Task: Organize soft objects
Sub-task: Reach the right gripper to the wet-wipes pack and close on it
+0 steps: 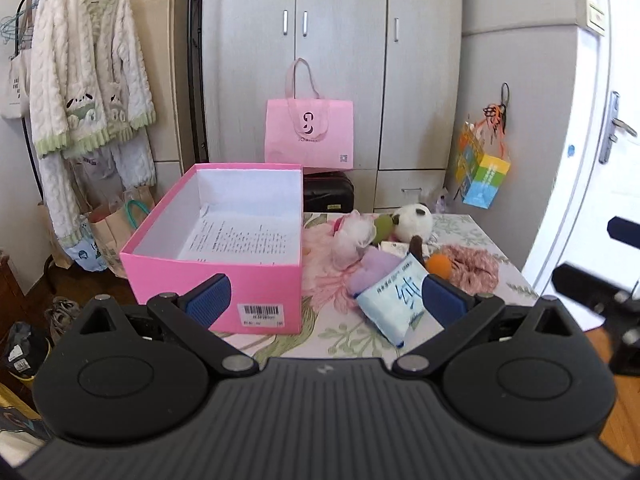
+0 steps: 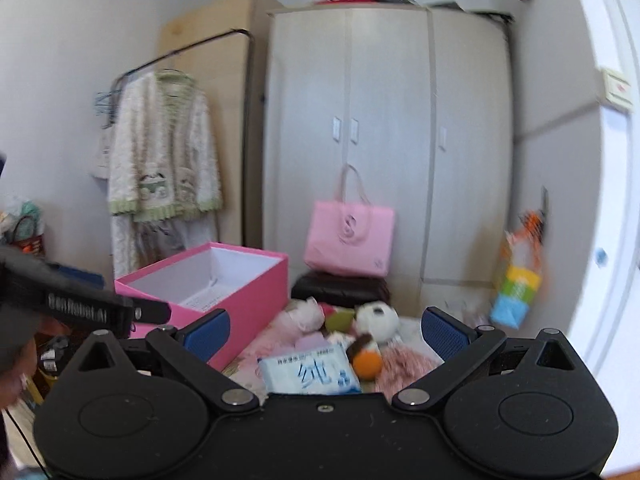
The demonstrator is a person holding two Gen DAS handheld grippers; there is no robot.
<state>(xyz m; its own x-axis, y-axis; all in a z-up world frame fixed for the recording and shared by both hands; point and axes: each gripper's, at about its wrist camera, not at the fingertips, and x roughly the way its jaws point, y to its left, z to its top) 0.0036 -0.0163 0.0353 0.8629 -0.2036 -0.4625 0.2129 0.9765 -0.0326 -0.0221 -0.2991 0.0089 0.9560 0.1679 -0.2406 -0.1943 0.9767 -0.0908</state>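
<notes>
My left wrist camera sits low and near the pink box [image 1: 224,248], facing the wardrobe [image 1: 332,60]. My right camera, seemingly farther back, blurry, shares box, toys, wardrobe.

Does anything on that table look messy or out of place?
Yes. The soft toys and tissue pack lie jumbled beside the pink box, which holds only a printed sheet. Nothing looks damaged.

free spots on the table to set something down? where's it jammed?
Bare tablecloth shows along the near edge, between the pink box and the tissue pack. Inside the box only a printed sheet lies on the floor, so it has room. Crowded: the pile right of the box, with the panda plush, orange ball and pink scrunchie packed together.
</notes>
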